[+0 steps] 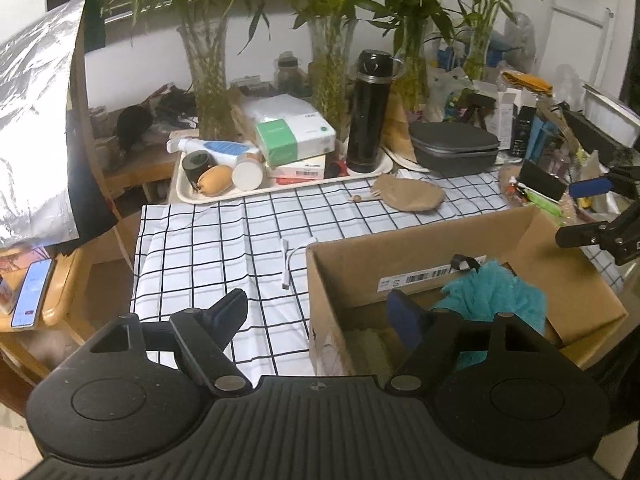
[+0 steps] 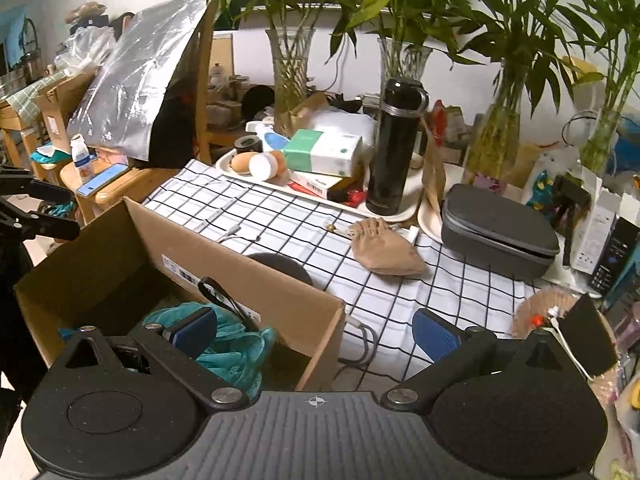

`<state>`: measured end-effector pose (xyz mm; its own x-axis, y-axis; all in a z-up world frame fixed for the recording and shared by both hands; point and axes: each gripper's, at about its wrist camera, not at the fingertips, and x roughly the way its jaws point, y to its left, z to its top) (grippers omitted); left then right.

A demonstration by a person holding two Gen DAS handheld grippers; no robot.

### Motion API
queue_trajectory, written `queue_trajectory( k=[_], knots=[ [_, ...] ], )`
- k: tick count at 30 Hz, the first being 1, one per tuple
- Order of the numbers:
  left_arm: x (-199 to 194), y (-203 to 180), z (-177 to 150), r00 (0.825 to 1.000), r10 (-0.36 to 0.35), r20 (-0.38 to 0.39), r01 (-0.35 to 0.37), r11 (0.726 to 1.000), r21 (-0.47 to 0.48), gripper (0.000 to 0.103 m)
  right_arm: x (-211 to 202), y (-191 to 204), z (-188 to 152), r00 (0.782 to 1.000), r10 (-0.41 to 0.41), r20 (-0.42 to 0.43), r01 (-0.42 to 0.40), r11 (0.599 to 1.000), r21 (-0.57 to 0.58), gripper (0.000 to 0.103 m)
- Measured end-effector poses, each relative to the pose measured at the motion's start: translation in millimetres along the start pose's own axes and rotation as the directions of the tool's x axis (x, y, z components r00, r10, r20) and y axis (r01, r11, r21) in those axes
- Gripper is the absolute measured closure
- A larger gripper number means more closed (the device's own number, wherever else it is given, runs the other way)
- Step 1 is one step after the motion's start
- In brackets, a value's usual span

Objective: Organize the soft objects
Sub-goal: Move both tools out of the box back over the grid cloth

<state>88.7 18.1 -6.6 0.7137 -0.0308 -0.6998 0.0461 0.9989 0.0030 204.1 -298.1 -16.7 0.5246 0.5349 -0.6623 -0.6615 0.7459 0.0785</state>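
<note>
A cardboard box [image 1: 360,264] stands on the checked tablecloth [image 1: 224,232]; it also shows in the right wrist view [image 2: 224,256]. Inside lies a fluffy teal cloth [image 1: 500,292], also visible from the right [image 2: 236,348], and a greenish cloth [image 1: 368,348]. A tan drawstring pouch [image 1: 412,196] lies on the cloth beyond the box, seen too in the right wrist view [image 2: 384,248]. My left gripper [image 1: 320,312] is open and empty, straddling the box's left wall. My right gripper [image 2: 316,332] is open and empty, straddling the box's right wall.
A cream tray [image 1: 188,192] at the back holds a black flask [image 1: 368,116], tissue box [image 1: 296,136] and bottles. A grey case [image 2: 500,232] sits at the right. A white cable [image 1: 288,260] lies by the box. Vases with plants line the back. A phone [image 1: 32,292] lies at the left.
</note>
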Motion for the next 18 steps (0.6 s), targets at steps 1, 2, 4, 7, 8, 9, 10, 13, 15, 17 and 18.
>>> queue_trajectory(
  k=[1,2,4,7,8,9,10,13,15,17,18],
  knots=[
    [0.1,1.1,-0.1,1.000,-0.004,0.000,0.004,1.000,-0.006,0.027,0.5,-0.1,0.0,1.000,-0.004,-0.002,0.004,1.000,0.001,0.000],
    [0.1,1.9,-0.2,1.000,-0.006,0.001,0.006,1.000,-0.011,0.027,1.4,-0.9,0.2,1.000,-0.007,-0.003,0.007,1.000,0.005,0.000],
    [0.5,2.5,0.0,1.000,-0.009,0.003,0.009,1.000,-0.012,0.027,2.3,-1.3,0.1,1.000,-0.012,-0.005,0.012,1.000,0.013,0.000],
    [3.1,3.2,0.5,1.000,-0.015,0.008,0.015,1.000,-0.007,0.027,4.0,-3.6,0.3,1.000,-0.020,-0.006,0.021,0.999,0.029,0.000],
    [4.0,3.3,0.9,1.000,-0.017,0.009,0.017,1.000,-0.007,0.027,4.9,-4.1,0.4,1.000,-0.021,-0.007,0.022,0.999,0.033,0.000],
    [4.8,3.5,1.5,1.000,-0.019,0.010,0.019,1.000,-0.006,0.027,6.0,-4.6,0.7,1.000,-0.025,-0.010,0.026,0.999,0.037,0.000],
    [5.6,3.4,2.1,1.000,-0.019,0.013,0.019,1.000,-0.005,0.027,6.7,-5.0,1.2,1.000,-0.029,-0.011,0.029,0.999,0.040,0.000],
    [7.5,3.6,4.6,1.000,-0.019,0.019,0.019,1.000,0.002,0.027,7.6,-5.7,2.6,1.000,-0.028,-0.006,0.028,0.998,0.055,0.000],
    [9.1,4.9,6.5,0.999,-0.030,0.023,0.030,1.000,0.001,0.027,8.5,-7.7,3.7,1.000,-0.023,-0.002,0.024,0.997,0.072,0.000],
    [10.9,7.0,8.7,0.999,-0.036,0.027,0.036,0.999,-0.005,0.027,9.9,-9.9,5.4,1.000,-0.024,-0.001,0.024,0.996,0.089,0.000],
    [12.5,8.4,10.0,0.999,-0.039,0.028,0.039,0.999,-0.007,0.027,10.6,-11.0,5.8,1.000,-0.025,-0.001,0.025,0.995,0.097,0.000]
  ],
)
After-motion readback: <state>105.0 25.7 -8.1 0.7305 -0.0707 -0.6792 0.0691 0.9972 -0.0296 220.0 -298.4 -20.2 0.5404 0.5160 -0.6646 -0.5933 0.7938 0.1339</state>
